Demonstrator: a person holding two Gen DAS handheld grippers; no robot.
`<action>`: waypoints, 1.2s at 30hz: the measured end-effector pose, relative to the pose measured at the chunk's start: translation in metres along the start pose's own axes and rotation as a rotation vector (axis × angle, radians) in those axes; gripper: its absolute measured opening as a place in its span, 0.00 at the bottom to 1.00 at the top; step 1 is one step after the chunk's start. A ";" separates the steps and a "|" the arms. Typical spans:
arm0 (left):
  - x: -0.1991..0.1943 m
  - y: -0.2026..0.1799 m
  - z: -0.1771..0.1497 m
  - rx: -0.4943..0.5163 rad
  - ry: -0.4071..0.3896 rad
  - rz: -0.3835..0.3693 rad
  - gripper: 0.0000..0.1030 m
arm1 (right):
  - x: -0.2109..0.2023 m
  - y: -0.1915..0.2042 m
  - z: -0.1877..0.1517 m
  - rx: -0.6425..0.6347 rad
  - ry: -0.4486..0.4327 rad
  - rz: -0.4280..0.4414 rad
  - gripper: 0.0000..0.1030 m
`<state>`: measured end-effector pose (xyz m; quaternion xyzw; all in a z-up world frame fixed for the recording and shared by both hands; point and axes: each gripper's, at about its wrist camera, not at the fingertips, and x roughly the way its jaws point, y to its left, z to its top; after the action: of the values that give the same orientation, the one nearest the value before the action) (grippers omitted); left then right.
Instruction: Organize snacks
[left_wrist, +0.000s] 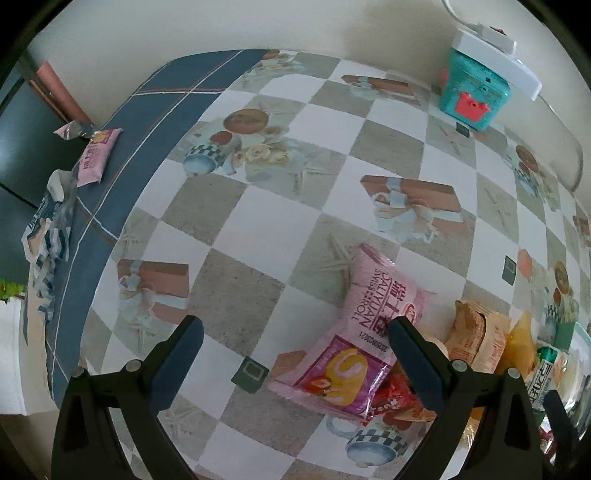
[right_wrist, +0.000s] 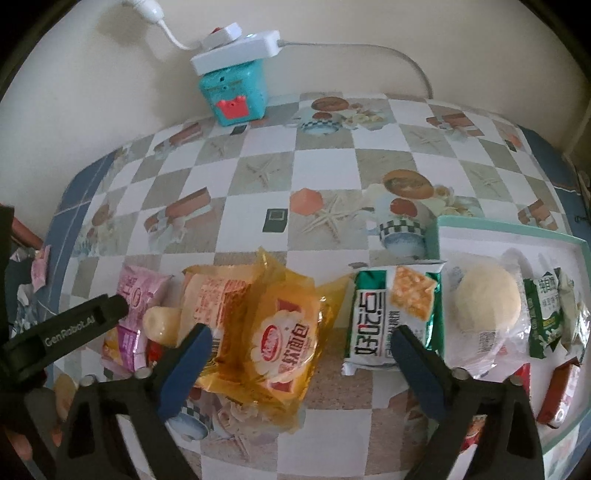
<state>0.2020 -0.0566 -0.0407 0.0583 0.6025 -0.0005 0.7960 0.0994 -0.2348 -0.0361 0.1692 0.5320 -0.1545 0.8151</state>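
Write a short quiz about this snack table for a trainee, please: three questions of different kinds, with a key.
1. True or false: the round pale bun in a clear wrapper lies inside the white tray with a teal rim.
2. What sits on the teal plastic box by the wall? A) a white power strip B) a checked cup C) a pink packet
3. In the right wrist view, which packet shows between the fingers of the open right tongs?

Key: 1 true; 2 A; 3 the yellow transparent bread packet.
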 end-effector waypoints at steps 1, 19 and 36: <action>0.000 -0.001 0.000 0.003 0.001 -0.001 0.97 | 0.001 0.003 -0.001 -0.006 0.004 0.002 0.85; 0.006 -0.016 -0.009 0.031 0.009 0.062 0.92 | 0.020 -0.004 -0.012 0.020 0.060 0.113 0.51; 0.001 0.009 -0.027 -0.050 0.009 0.217 0.41 | 0.020 -0.021 -0.017 0.053 0.088 0.240 0.42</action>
<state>0.1773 -0.0449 -0.0484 0.1031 0.5959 0.1010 0.7900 0.0846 -0.2481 -0.0633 0.2597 0.5389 -0.0621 0.7989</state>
